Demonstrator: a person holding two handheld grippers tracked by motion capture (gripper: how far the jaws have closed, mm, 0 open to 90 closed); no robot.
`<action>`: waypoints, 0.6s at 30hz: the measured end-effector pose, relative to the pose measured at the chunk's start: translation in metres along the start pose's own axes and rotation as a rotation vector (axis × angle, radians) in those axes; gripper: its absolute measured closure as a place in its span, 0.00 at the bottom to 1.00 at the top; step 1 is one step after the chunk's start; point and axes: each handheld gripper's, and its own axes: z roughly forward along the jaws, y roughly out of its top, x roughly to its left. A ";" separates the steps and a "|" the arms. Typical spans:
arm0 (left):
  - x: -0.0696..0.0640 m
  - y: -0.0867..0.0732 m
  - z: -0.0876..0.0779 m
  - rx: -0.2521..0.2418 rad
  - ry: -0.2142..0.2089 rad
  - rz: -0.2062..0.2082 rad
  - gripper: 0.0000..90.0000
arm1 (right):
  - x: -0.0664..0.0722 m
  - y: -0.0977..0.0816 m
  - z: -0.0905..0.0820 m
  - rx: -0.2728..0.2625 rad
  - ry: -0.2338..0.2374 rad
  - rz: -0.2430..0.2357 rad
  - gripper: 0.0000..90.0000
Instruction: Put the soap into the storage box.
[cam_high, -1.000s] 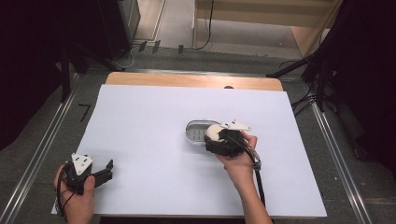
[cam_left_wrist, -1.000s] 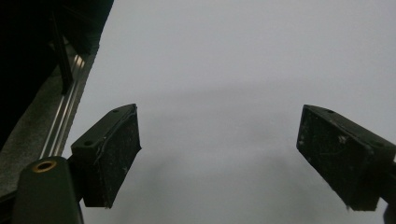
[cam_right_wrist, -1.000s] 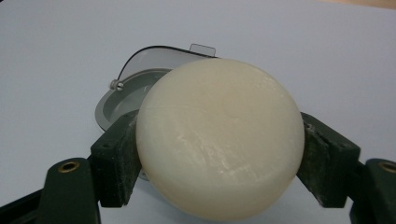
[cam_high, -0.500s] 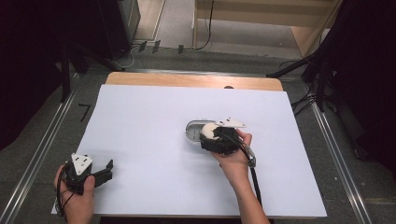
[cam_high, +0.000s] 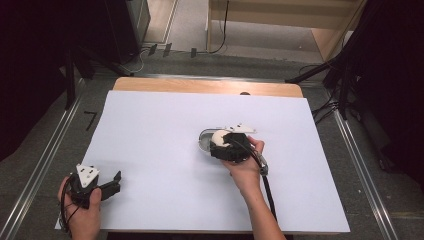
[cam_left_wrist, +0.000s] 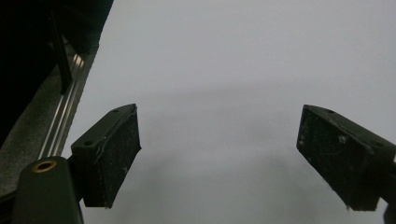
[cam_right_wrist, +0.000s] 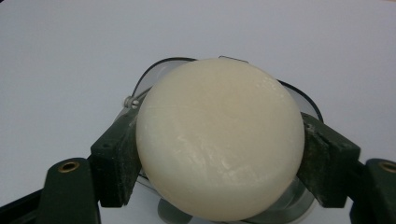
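High view: right gripper (cam_high: 218, 142) seen just right of centre on the white table cover (cam_high: 150, 130), clamped on a pale round soap bar (cam_high: 219, 137). Bar held directly over a clear oval soap dish (cam_high: 203, 141), whose rim showed at about 9 o'clock of the bar. Left gripper (cam_high: 116, 182) parked at about 8 o'clock from the dish, well apart, resting near the front edge of the cover.

Left gripper view: jaws spread wide, nothing between them, bare cover beyond. Released and idle.

Right gripper view: soap bar (cam_right_wrist: 219, 137) gripped across its width, one pad (cam_right_wrist: 116, 154) pressed on one flank, the other pad on the opposite flank. Bar tilted, broad face turned toward the camera. Dish (cam_right_wrist: 140, 88) visible behind and beneath, rim arcing from 10 o'clock round to 2 o'clock of the bar. Could not tell whether the bar's lower edge touched the dish.

Judged step: seating the bar in the dish. Advisable to level the bar first, centre it inside the rim, lower until it rested on the dish floor, then ease the pads apart slowly. Slick surface likely; sudden release risked a skid over the rim. Dish light and unrestrained; sideways push to be avoided.
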 end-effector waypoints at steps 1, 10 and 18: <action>0.000 0.000 0.000 0.000 0.000 0.000 0.16 | 0.000 0.000 0.001 0.001 -0.001 0.006 0.28; 0.000 0.000 0.000 0.000 -0.001 0.000 0.16 | 0.002 0.001 0.008 0.012 -0.003 0.018 0.28; 0.000 0.000 0.000 -0.001 0.000 -0.001 0.16 | 0.003 -0.001 0.013 0.020 -0.006 0.023 0.28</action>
